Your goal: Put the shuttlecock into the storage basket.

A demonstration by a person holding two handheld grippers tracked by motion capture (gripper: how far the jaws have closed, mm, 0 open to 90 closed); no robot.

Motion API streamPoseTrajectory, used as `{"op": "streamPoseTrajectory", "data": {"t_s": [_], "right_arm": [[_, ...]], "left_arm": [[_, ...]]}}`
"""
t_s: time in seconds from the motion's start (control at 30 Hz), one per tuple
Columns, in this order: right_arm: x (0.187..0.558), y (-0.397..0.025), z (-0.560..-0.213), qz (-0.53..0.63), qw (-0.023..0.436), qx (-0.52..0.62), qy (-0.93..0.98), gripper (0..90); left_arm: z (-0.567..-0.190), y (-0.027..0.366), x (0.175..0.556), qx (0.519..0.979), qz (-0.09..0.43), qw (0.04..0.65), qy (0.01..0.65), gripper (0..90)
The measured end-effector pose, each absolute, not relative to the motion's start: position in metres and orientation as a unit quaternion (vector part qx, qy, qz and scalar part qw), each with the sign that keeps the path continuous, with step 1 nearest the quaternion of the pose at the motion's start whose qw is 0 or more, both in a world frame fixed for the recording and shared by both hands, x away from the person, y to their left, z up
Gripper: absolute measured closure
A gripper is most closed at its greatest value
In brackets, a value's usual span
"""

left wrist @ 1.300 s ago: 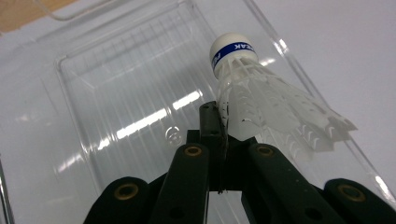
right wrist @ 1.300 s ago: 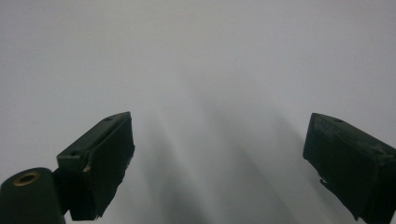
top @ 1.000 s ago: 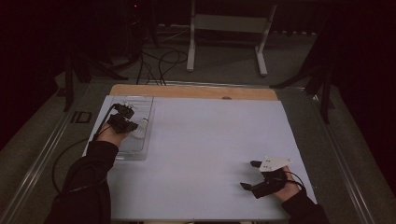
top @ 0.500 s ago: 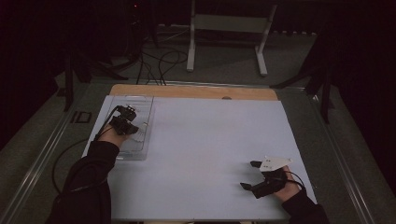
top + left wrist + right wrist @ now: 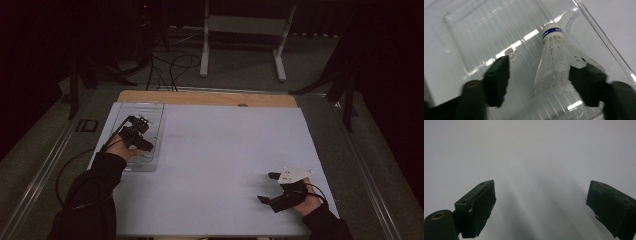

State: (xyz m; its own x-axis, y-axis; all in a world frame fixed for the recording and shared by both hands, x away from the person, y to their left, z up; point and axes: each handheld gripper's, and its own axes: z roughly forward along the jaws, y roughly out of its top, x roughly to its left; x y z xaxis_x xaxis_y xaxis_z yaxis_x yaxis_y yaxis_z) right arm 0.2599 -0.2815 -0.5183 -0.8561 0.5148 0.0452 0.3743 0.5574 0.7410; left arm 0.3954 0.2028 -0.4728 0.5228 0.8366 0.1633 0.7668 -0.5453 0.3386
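Two grippers work at the white table [image 5: 225,165]. Left gripper [image 5: 541,85] hangs over the clear plastic tray [image 5: 474,32] at the table's left edge, jaws spread wide, with a white shuttlecock [image 5: 556,67] lying in the tray between them; its feather skirt seems to touch the right-hand jaw, though the blur makes that hard to settle. Right gripper [image 5: 270,187] rests near the table's right front corner, well apart from the tray, jaws wide open over bare tabletop

The worktop [image 5: 225,165] is covered by a pale sheet, with a strip of bare wood along its far edge. A clear plastic tray [image 5: 156,116] lies on it at the left — a white shuttlecock [image 5: 555,67] inside.
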Motion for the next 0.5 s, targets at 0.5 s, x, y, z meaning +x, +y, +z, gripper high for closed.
{"op": "streamPoseTrajectory", "data": {"t_s": [0.5], "right_arm": [[0.260,-0.281,-0.517,0.397,0.090,0.254,0.878,8.9]], "left_arm": [[-0.450,0.206,0.375,0.871,0.180,0.100,0.445,0.0]]}}
